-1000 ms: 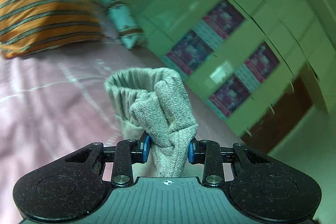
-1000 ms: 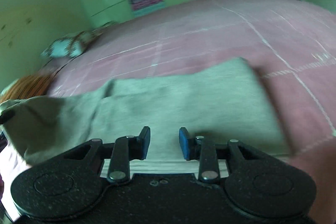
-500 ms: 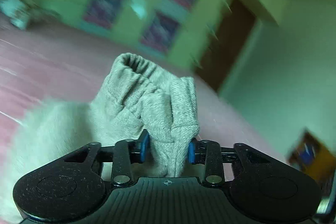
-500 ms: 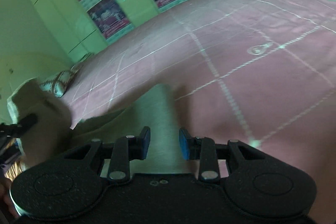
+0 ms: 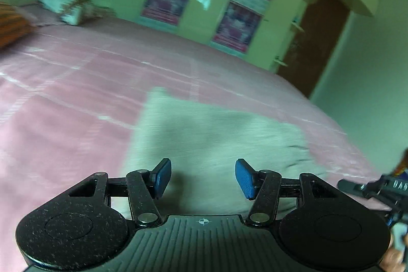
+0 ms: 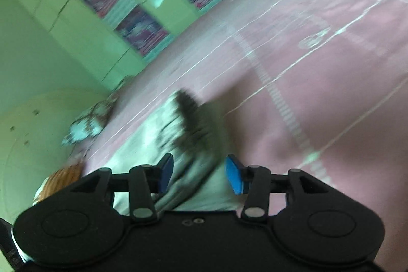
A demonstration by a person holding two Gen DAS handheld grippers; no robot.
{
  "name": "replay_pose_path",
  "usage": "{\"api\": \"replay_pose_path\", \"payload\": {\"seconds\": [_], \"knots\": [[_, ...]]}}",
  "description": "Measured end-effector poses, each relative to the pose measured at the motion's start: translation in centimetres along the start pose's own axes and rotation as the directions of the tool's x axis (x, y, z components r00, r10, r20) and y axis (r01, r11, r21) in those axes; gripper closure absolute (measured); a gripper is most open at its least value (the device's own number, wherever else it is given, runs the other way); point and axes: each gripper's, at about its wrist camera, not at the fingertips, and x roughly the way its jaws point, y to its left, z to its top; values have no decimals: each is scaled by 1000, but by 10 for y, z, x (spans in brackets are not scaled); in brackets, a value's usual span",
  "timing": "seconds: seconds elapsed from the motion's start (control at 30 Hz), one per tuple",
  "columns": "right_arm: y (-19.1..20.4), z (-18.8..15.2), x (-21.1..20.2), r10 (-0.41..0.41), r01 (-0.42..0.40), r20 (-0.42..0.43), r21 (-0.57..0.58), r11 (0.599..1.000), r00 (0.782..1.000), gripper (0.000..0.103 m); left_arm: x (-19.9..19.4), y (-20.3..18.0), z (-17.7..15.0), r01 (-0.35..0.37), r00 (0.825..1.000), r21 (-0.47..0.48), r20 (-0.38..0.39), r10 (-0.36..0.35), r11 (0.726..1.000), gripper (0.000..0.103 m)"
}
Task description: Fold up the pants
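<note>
The grey pants [image 5: 214,139] lie folded in a flat rectangle on the pink bedsheet [image 5: 76,83]. My left gripper [image 5: 202,177] is open and empty, hovering just above the near edge of the pants. In the right wrist view the pants [image 6: 158,144] appear blurred, lying in front and to the left. My right gripper [image 6: 200,176] is open and empty above their near edge. Part of the right gripper shows at the right edge of the left wrist view [image 5: 374,189].
Pillows [image 5: 61,4] lie at the far left head of the bed, one orange striped [image 5: 10,24]. Green wardrobes with posters [image 5: 229,7] stand beyond the bed, and a brown door [image 5: 318,42] is at the right.
My left gripper carried the pants' waistband end over to the right, then opened and let it go; the pants now lie folded flat. My right gripper has opened wider and swung.
</note>
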Motion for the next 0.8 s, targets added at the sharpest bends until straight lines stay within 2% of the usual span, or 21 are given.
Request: {"api": "replay_pose_path", "payload": {"seconds": [0.1, 0.2, 0.27, 0.4, 0.5, 0.6, 0.67, 0.7, 0.8], "knots": [[3, -5, 21, 12, -9, -53, 53, 999, 999, 57, -16, 32, -12, -58, 998, -9, -7, 58, 998, 47], [4, -9, 38, 18, -8, -80, 122, 992, 997, 56, -24, 49, -25, -75, 997, 10, -17, 75, 997, 47], [5, -9, 49, 24, -10, -83, 162, 987, 996, 56, -27, 53, -33, -82, 995, 50, -56, 85, 995, 47], [16, -11, 55, -33, 43, -76, 129, 991, 997, 55, -9, 42, -35, -71, 991, 89, -106, 80, 994, 47], [23, -11, 58, -66, 74, -81, 106, 992, 995, 54, 4, 33, -36, -64, 992, 95, -102, 73, 993, 47], [24, -9, 61, -85, 93, -85, 104, 990, 993, 53, 18, 41, -33, -113, 990, 54, -82, 117, 992, 47], [28, -6, 65, -114, 123, -107, 80, 989, 988, 68, 17, 49, -36, -129, 990, 9, -63, 129, 992, 47], [36, -2, 61, -103, 107, -96, 46, 993, 990, 73, 15, 52, -40, -135, 989, -7, -54, 135, 991, 47], [72, 7, 23, 22, -19, 33, -72, 997, 999, 75, 12, 59, -45, -111, 993, -60, -37, 109, 992, 47]]}}
